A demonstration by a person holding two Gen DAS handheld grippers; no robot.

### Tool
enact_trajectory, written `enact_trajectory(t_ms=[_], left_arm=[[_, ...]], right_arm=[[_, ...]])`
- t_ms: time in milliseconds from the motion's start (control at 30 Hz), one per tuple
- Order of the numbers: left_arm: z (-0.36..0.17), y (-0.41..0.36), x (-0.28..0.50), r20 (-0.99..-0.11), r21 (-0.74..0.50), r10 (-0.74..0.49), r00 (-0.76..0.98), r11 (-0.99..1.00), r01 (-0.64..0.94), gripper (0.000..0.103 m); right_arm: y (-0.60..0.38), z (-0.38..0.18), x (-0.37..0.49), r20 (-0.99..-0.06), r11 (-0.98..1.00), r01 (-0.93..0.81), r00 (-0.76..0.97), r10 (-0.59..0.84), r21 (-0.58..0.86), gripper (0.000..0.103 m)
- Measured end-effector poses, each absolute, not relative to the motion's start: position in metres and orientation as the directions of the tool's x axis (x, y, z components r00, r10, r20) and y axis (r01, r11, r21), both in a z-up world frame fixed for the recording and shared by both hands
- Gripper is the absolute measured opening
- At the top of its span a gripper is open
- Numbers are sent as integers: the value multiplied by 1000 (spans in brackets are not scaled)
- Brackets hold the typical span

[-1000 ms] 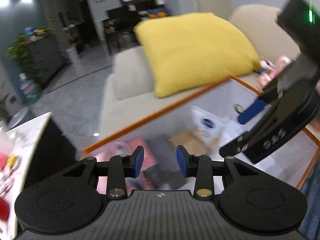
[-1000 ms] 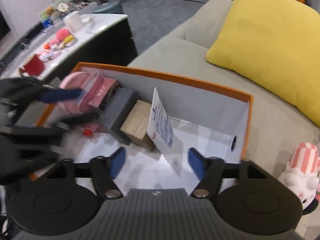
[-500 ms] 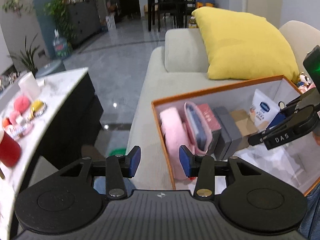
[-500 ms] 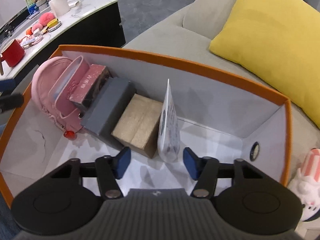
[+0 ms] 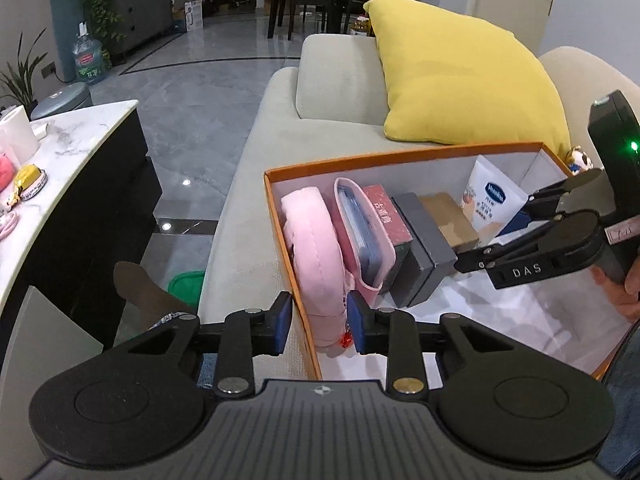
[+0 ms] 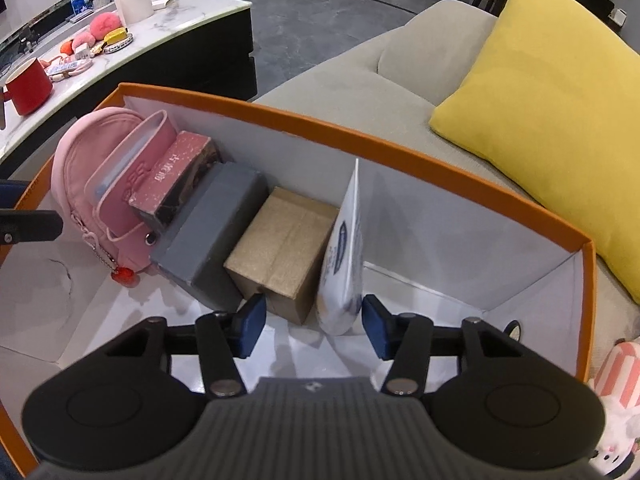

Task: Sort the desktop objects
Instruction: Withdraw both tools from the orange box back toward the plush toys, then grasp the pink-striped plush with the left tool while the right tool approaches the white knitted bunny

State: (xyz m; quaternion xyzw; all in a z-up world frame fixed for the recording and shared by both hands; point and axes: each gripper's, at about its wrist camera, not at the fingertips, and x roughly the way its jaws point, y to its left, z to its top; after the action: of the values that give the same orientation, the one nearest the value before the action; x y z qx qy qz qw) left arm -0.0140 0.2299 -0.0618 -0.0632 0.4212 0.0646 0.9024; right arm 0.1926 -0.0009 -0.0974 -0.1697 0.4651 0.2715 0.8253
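An orange box [image 6: 360, 136] with a white inside sits on the sofa. In a row inside it stand a pink pouch [image 6: 80, 160], a pink case [image 6: 132, 184], a red box [image 6: 172, 176], a grey box [image 6: 212, 236], a cardboard box [image 6: 280, 248] and a white pouch [image 6: 344, 248]. My left gripper [image 5: 320, 326] straddles the box's left wall [image 5: 308, 344], and its jaws are closing with the wall and the pink pouch's [image 5: 312, 248] lower end between them. My right gripper [image 6: 314, 328] hangs low inside the box. Its jaws are opening, with the white pouch's foot and the cardboard box's corner between them, untouched.
A yellow cushion [image 6: 560, 120] leans on the beige sofa [image 6: 360, 68] behind the box. A striped plush toy [image 6: 616, 364] lies at the box's right. To the left is a marble-top table [image 6: 180, 12] with a red mug [image 6: 28, 86], a paper roll and small toys.
My left gripper swung left, from over the box's inside to its left wall, and its jaws narrowed. My right gripper sank toward the box floor by the white pouch, and its jaws came closer together.
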Motion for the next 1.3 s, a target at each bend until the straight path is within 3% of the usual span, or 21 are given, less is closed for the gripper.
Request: enact_trajectory(t_ms=[100, 333, 467, 633, 800, 900, 933, 1000, 1133, 1300], left_arm=[[-55, 234, -18, -756, -56, 86, 649, 979, -194, 34], [-31, 226, -28, -710, -35, 119, 694, 978, -203, 34], [-14, 209, -28, -679, -23, 104, 726, 986, -163, 34], [7, 169, -21, -642, -24, 36, 766, 997, -68, 34], [21, 119, -4, -632, -76, -86, 770, 996, 49, 34], [26, 87, 11, -627, -146, -184, 757, 982, 118, 40], [27, 76, 17, -627, -169, -216, 749, 976, 140, 49], [24, 52, 31, -627, -217, -276, 728, 960, 177, 57], [14, 10, 68, -659, -278, -335, 673, 940, 195, 60], [-8, -30, 119, -721, -293, -312, 618, 946, 136, 65]], right_arm=[[-1, -93, 187, -854, 788, -614, 429, 293, -38, 68], [-21, -68, 168, -837, 780, -625, 444, 320, -33, 61], [-47, -45, 147, -775, 795, -606, 503, 384, 1, 61], [-98, -18, 122, -660, 836, -549, 624, 418, 10, 67], [-159, -4, 112, -637, 903, -429, 697, 329, -3, 68], [-204, -1, 109, -640, 941, -337, 721, 266, 11, 68], [-219, -2, 108, -644, 952, -304, 726, 239, 10, 68], [-247, -3, 108, -653, 969, -249, 733, 194, 8, 67], [-294, -16, 119, -694, 985, -171, 709, 125, 2, 67], [-321, -37, 155, -766, 989, -149, 635, 103, 9, 67]])
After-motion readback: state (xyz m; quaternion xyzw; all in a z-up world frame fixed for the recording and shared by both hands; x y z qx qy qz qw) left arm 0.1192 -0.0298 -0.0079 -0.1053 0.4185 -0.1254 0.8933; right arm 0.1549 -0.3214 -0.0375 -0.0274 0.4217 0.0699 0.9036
